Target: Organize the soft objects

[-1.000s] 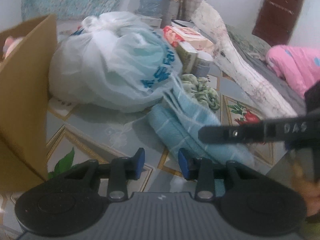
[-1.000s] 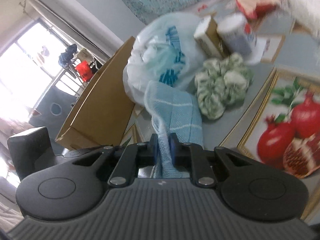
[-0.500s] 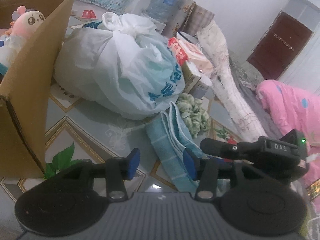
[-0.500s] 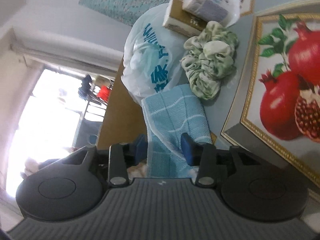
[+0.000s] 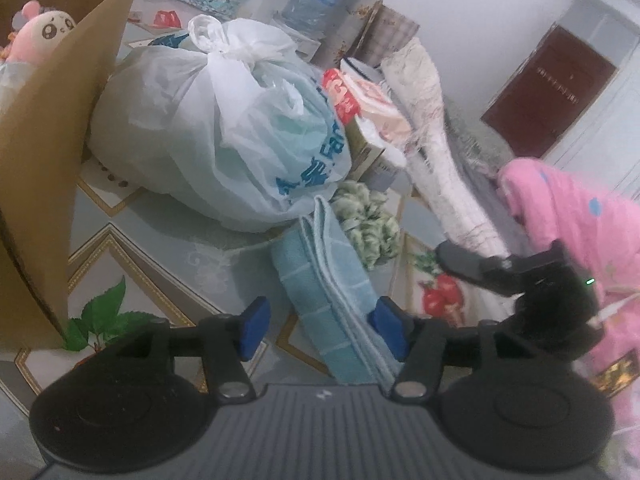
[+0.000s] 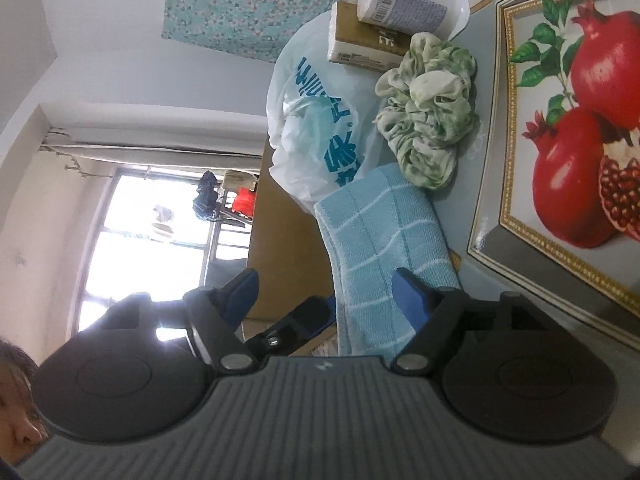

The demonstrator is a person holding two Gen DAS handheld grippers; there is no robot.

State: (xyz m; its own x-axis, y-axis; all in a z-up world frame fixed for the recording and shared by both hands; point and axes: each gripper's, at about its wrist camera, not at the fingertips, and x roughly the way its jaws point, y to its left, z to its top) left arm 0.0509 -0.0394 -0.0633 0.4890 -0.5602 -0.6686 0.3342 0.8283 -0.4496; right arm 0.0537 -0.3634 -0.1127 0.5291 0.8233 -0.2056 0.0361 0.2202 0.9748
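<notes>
Flanking one blue towel [image 5: 320, 280], two opening tongs [image 5: 318, 330]

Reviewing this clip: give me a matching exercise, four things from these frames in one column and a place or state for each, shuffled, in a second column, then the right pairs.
Things:
1. blue towel
2. plush toy
3. green scrunchie
4. plastic bag

Places or states:
A. inside the cardboard box
B. knotted shut at the top
C. folded, between the left tool's opening jaws
D. crumpled beside the towel's far end

Pairs: 1-C, 2-A, 3-D, 4-B
</notes>
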